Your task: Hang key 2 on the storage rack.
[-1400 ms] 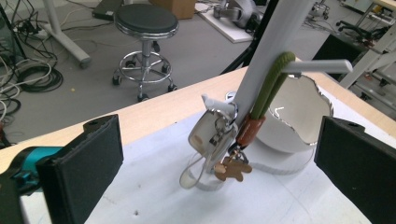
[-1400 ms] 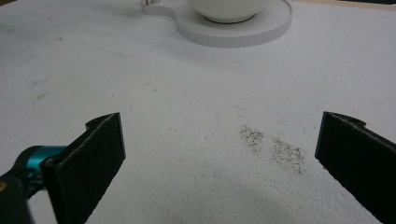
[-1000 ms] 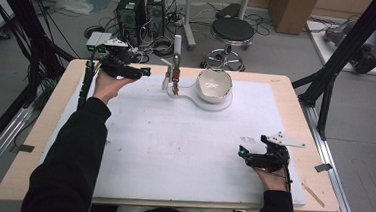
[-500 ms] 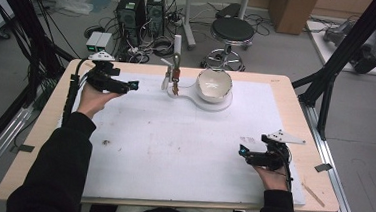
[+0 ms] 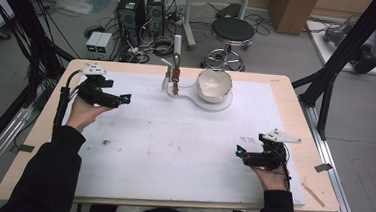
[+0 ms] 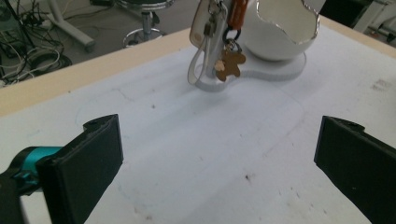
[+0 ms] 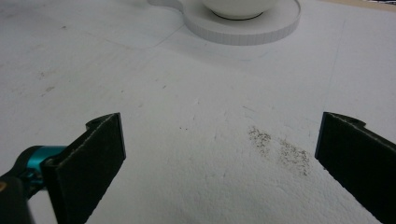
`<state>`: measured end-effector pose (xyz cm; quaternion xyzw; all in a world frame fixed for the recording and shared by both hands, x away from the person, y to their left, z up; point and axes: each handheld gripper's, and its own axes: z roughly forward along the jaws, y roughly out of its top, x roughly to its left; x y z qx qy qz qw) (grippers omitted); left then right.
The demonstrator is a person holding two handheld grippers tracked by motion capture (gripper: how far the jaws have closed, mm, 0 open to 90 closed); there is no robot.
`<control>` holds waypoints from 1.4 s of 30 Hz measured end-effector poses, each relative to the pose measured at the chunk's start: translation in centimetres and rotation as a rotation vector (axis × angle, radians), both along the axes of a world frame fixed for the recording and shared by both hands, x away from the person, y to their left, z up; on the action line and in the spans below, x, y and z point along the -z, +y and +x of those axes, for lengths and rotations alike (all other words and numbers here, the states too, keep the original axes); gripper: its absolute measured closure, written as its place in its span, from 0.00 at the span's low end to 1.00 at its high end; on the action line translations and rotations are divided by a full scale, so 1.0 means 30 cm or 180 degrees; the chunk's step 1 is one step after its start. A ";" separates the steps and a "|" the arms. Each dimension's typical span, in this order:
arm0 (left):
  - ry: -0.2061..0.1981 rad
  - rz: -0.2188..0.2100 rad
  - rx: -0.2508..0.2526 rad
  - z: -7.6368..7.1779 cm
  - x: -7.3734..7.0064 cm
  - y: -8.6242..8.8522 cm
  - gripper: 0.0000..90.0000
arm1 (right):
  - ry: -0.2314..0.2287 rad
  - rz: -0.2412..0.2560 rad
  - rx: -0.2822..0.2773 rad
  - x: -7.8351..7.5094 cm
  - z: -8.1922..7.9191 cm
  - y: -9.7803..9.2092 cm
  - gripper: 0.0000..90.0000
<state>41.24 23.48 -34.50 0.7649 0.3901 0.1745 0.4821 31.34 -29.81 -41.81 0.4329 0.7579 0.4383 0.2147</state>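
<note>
at the far middle of the table [image 5: 295, 118] a bunch of keys [image 6: 219, 28] hangs from a small stand, its brown bear-shaped charm [image 6: 230, 64] dangling lowest, just left of a white bowl [image 5: 214, 84] that sits on the same white base [image 5: 224, 102]. the left gripper [image 5: 122, 99] hovers at the far left, pointing towards the keys with its jaws spread wide and nothing between them; keys and gripper are well apart. the right gripper [image 5: 241, 153] rests low at the near right, jaws also spread and empty, over a smudge of dark specks [image 7: 280, 147] on the white mat.

from where i stand the bunch looks light but loose: metal bits, a clear strap [image 6: 198, 70] and an orange tag [image 6: 237, 11] that will swing and jingle at a touch, and smooth metal may slip between flat pads. the charm looks flat and stiff, probably the easiest thing to pinch across its faces, though pulling there may leave the rest swaying. a grip higher, near the ring, would likely steady it better for lifting off the hook. the bowl beside it looks breakable, so the approach wants to come from the left side.
</note>
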 end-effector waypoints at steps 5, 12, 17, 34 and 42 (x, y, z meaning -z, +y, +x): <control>0.0005 0.0049 0.0020 -0.055 0.034 0.020 0.02 | -0.0003 -0.0032 -0.0009 0.002 0.000 0.004 0.01; -0.0046 -0.0035 -0.0068 -0.119 0.068 0.057 0.02 | 0.0026 -0.0024 -0.0024 0.006 0.001 0.006 0.01; -0.0081 0.0048 -0.0038 -0.170 0.082 0.074 0.02 | 0.0023 -0.0036 -0.0024 0.008 0.003 0.005 0.01; -0.0201 0.0142 -0.0080 -0.300 0.168 0.112 0.02 | 0.0063 -0.0025 -0.0006 0.015 0.002 0.001 0.01; -0.0128 0.0067 -0.0139 -0.351 0.220 0.160 0.02 | 0.0076 -0.0033 0.0029 0.023 0.001 -0.012 0.01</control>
